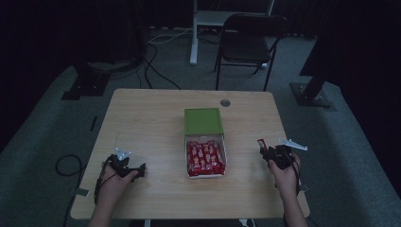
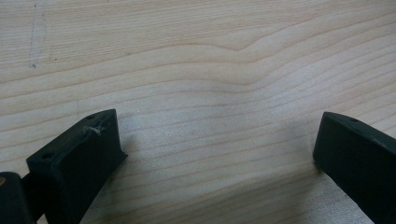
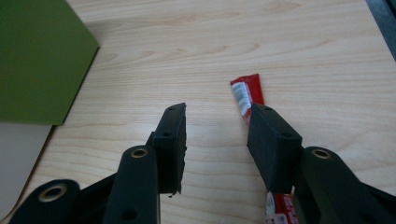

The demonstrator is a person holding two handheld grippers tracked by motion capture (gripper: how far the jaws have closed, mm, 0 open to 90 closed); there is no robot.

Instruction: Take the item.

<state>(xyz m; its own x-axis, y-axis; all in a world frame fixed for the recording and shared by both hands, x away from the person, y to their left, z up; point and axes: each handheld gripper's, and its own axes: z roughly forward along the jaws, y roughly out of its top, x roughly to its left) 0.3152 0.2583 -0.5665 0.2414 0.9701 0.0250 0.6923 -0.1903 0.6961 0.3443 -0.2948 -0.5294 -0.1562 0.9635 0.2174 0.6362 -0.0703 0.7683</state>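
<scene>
A white box [image 1: 206, 176] sits near the middle of the table [image 1: 142, 118], a little toward the person's edge, and it is packed with red snack packets [image 1: 205, 158] lying side by side in rows that fill it from wall to wall. Its green lid [image 1: 203, 121] lies flat on the wood just behind it, touching or nearly touching the box's far wall; in the right gripper view the lid [image 3: 37, 60] takes up the upper left corner. One more red packet [image 1: 261, 142] lies out on the table near the right edge, well apart from the box. The right gripper [image 1: 272, 152] rests there with its jaws parted; in its own view the right gripper [image 3: 217, 140] has the packet [image 3: 247, 95] running under the right-hand jaw, with bare wood in the gap and no pad pressing on the wrapper. The left gripper [image 1: 124, 163] sits near the left front corner, and in its own view the left gripper [image 2: 215, 144] has its jaws spread wide over bare wood grain, holding nothing.
</scene>
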